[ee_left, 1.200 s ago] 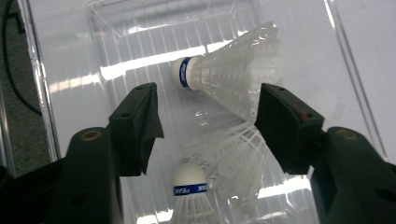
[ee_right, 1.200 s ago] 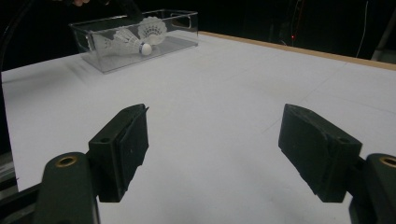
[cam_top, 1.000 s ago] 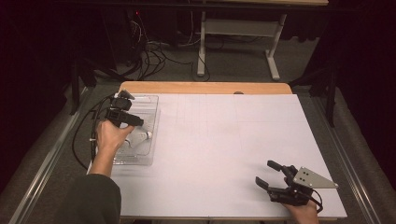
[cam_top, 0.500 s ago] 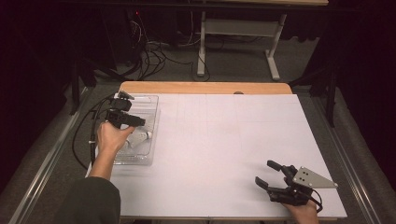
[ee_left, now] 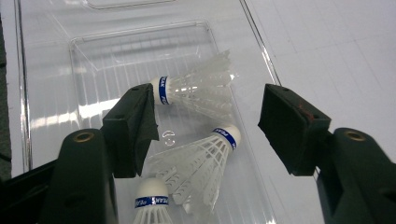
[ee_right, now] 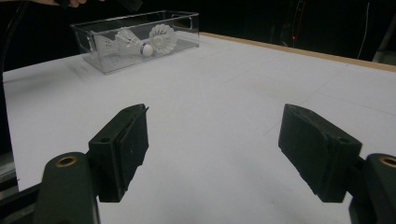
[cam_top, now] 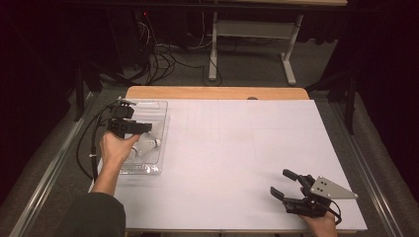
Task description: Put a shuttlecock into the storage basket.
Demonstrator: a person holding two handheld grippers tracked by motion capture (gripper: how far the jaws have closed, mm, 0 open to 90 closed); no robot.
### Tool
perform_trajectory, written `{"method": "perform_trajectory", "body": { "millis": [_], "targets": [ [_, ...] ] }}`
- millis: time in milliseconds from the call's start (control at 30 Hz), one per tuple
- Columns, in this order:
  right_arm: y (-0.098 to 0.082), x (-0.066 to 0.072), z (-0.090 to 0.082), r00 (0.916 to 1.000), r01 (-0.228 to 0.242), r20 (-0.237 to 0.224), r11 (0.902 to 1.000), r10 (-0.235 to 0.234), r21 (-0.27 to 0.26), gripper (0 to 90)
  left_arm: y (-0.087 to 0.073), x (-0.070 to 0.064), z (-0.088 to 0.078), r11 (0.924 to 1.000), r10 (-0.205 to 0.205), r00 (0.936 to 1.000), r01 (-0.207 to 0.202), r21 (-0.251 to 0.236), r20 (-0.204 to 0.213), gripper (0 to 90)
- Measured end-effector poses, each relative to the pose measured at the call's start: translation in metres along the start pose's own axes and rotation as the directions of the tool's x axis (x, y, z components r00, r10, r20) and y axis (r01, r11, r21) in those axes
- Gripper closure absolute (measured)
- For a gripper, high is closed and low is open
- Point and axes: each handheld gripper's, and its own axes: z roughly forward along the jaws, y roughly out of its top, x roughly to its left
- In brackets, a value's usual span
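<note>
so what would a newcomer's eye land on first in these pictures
Probably the clear plastic bin at the table's left edge, with white shuttlecocks lying inside it. The left hand-held gripper hangs over them, its jaws apart and just now closing, gripping nothing yet. The right hand-held gripper sits open on the bare white table at the near right corner.
</note>
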Motion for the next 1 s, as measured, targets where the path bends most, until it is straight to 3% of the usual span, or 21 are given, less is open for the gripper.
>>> {"method": "perform_trajectory", "body": {
  "millis": [267, 433, 533, 733, 900, 1000],
  "targets": [
    [0.0, 0.0, 0.0, 1.0, -0.001, 0.0, 1.0, 0.001, 0.0, 24.6, -0.013, 0.004, 0.0, 0.9967, -0.014, 0.9999, 0.014, -0.08, 0.001, 37.8],
    [0.0, 0.0, 0.001, 1.0, -0.001, 0.002, 1.0, 0.001, 0.002, 24.6, -0.022, 0.007, -0.002, 0.988, -0.027, 0.9996, 0.028, -0.152, 0.005, 37.6],
    [0.0, 0.001, 0.001, 1.0, -0.001, 0.0, 1.0, 0.001, 0.002, 24.6, -0.025, 0.007, -0.002, 0.9863, -0.022, 0.9998, 0.022, -0.163, 0.0, 37.8],
    [0.0, 0.001, 0.001, 1.0, 0.0, -0.001, 1.0, 0.0, 0.002, 24.6, -0.033, 0.007, -0.001, 0.9769, -0.026, 0.9997, 0.024, -0.212, -0.004, 37.4],
    [0.0, 0.001, 0.001, 1.0, 0.002, -0.002, 1.0, -0.002, 0.001, 24.6, -0.036, 0.003, -0.003, 0.9636, -0.009, 0.9996, 0.001, -0.267, -0.029, 37.0],
    [0.0, 0.001, 0.001, 1.0, 0.002, -0.002, 1.0, -0.002, 0.0, 24.6, -0.037, 0.001, -0.006, 0.9548, -0.003, 0.9998, -0.003, -0.297, -0.021, 36.8]
  ]
}}
